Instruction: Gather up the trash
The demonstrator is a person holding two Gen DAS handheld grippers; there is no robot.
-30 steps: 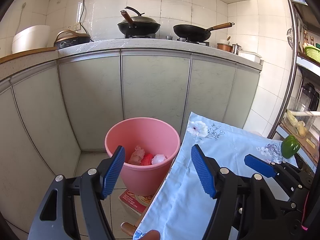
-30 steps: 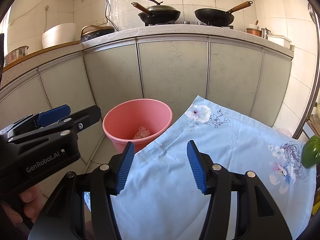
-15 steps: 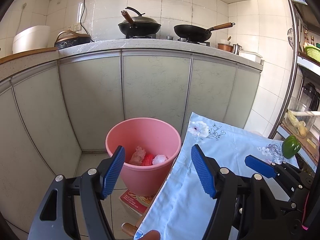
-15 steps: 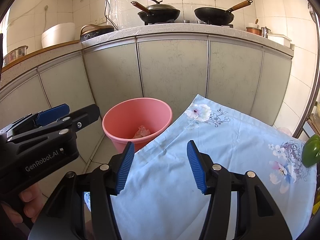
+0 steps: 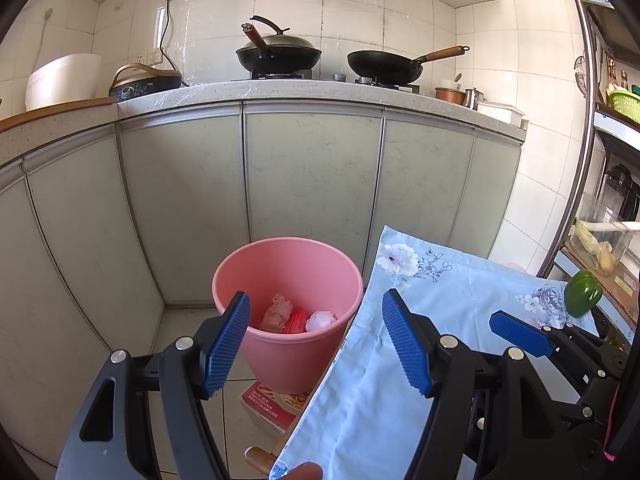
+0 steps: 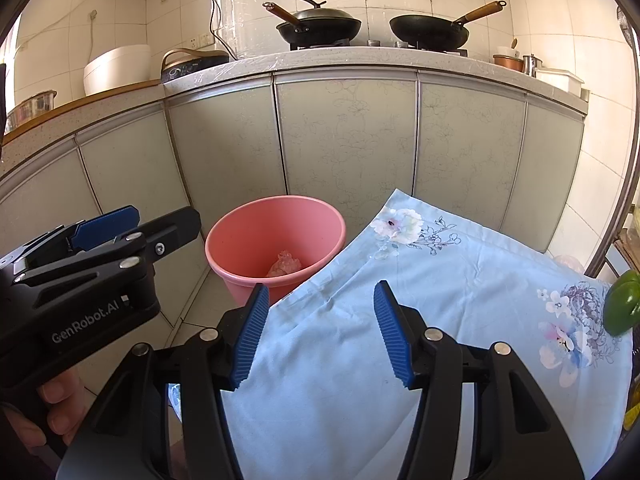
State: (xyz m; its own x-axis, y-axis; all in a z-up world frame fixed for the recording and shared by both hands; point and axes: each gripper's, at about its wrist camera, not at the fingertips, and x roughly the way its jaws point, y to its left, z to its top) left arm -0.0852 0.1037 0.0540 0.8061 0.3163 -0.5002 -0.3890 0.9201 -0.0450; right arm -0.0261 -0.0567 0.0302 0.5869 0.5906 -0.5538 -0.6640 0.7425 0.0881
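Done: three scraps lay in your pink bin (image 5: 288,276).
Left: the tabletop (image 6: 400,320) looked clear.
Hand-held grippers: your left (image 5: 316,344) and right (image 6: 320,336) gaped, empty.

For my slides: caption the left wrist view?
Open left gripper hovers before pink bucket holding trash beside blue floral cloth.
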